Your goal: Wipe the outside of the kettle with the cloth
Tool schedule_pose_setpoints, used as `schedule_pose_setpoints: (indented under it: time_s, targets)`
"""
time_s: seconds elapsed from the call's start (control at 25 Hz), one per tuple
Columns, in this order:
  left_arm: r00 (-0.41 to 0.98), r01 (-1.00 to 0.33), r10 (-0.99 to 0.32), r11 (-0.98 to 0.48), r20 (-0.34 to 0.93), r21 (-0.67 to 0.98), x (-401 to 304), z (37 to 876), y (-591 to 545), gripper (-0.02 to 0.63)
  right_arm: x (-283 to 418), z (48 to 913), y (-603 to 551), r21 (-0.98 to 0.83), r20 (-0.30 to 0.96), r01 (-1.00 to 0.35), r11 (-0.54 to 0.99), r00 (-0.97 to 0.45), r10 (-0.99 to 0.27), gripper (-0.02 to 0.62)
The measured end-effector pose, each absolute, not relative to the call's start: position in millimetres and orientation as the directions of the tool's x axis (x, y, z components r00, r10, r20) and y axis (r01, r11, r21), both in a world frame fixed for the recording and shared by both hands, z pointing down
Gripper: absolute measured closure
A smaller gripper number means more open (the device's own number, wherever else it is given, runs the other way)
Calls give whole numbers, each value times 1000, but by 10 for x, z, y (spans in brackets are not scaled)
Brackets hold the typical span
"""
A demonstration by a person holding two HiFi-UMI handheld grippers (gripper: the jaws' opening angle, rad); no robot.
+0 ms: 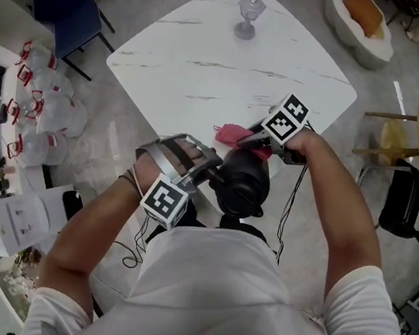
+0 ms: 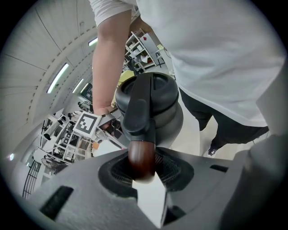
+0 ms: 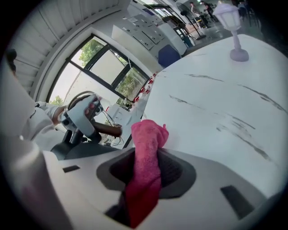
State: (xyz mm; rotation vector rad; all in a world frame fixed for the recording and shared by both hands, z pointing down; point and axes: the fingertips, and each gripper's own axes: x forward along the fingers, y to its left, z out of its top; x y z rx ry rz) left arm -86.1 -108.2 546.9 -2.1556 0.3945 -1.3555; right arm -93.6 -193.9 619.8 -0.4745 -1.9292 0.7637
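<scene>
Left tool [image 2: 143, 167] is clamped on the wooden handle [image 2: 142, 155], holding the kettle [image 1: 244, 182] in the air just off the worktop [image 1: 210, 54] edge. Right tool [image 3: 145, 179] pinches the cloth [image 3: 146, 152] just beside the kettle's far side. Kettle body lies left of and below the cloth, so right looks set to wipe.

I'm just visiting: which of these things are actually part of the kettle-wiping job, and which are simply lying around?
In the job:
black kettle, its handle gripped by the left gripper
pink cloth, clamped in the right gripper

Lying about:
lantern ornament on the white table
blue chair
plastic jugs
</scene>
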Motion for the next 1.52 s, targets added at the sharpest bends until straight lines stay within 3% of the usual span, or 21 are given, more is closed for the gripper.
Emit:
schedule_pose_setpoints:
  time_s: [0.2, 0.4, 0.72, 1.0, 1.2, 1.36, 1.52]
  targets:
    - [452, 19, -498, -824, 740, -566, -870, 5520, -1054, 494, -930, 6458, -2076, -684, 660, -46, 728, -464, 590, 460]
    - [453, -17, -499, -833, 739, -552, -902, 5534, -1079, 494, -902, 6677, -2280, -574, 745, -76, 816, -461, 482, 460]
    - [429, -126, -544, -826, 721, -549, -1025, 5548, -1180, 495, -857, 5988, -2682, -557, 573, -200, 806, -795, 199, 462]
    - [375, -318, -586, -809, 718, -494, -1253, 5613, -1280, 495, -191, 5618, -2710, -534, 519, -366, 762, -854, -46, 462]
    - [311, -543, -584, -757, 750, -364, -1383, 5670, -1309, 495, 217, 5521, -2524, -561, 511, -500, 660, -836, -199, 462]
    - [270, -685, -558, -684, 785, -251, -1409, 5691, -1323, 497, 372, 5437, -2278, -610, 464, -506, 610, -852, -243, 462]
    - [262, -736, -526, -651, 809, -185, -1368, 5684, -1358, 499, 480, 5452, -2092, -569, 472, -499, 653, -849, -238, 460]
